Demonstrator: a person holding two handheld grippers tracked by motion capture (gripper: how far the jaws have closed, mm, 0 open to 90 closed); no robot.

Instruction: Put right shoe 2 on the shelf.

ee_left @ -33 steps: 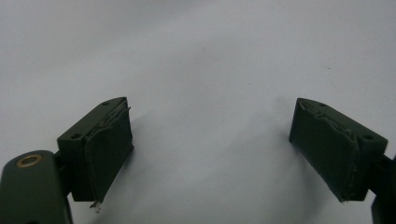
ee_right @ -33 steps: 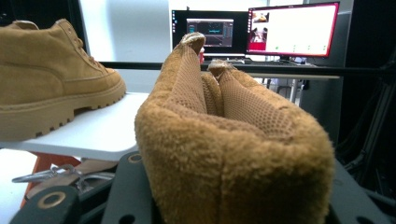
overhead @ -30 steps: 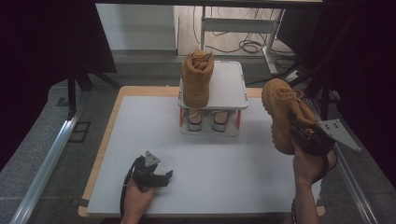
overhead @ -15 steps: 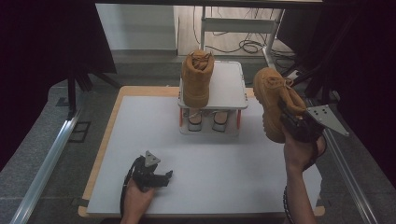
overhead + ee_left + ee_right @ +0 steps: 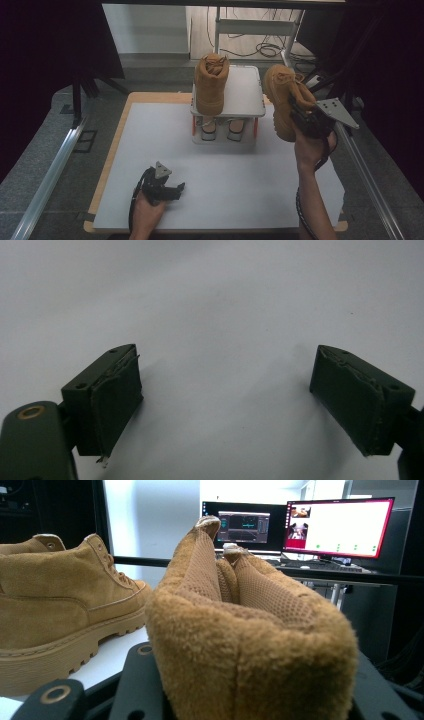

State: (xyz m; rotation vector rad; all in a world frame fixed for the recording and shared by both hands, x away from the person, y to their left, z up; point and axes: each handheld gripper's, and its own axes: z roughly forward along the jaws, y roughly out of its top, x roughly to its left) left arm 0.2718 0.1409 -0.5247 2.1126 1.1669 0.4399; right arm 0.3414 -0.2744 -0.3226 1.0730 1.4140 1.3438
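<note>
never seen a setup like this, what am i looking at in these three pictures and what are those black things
A person sits at a white table holding a hand-operated gripper in each hand. The high view looks down from above. The other two pictures come from small cameras riding on the grippers, looking along their black jaws.

The left gripper rests low over the table, jaws wide apart, holding nothing; its view shows bare white surface between the jaws.

The right gripper is shut on a tan boot, lifted in the air; its view looks over the boot's fuzzy collar.

A matching second boot stands on a small white rack, with another pair of shoes underneath.
</note>
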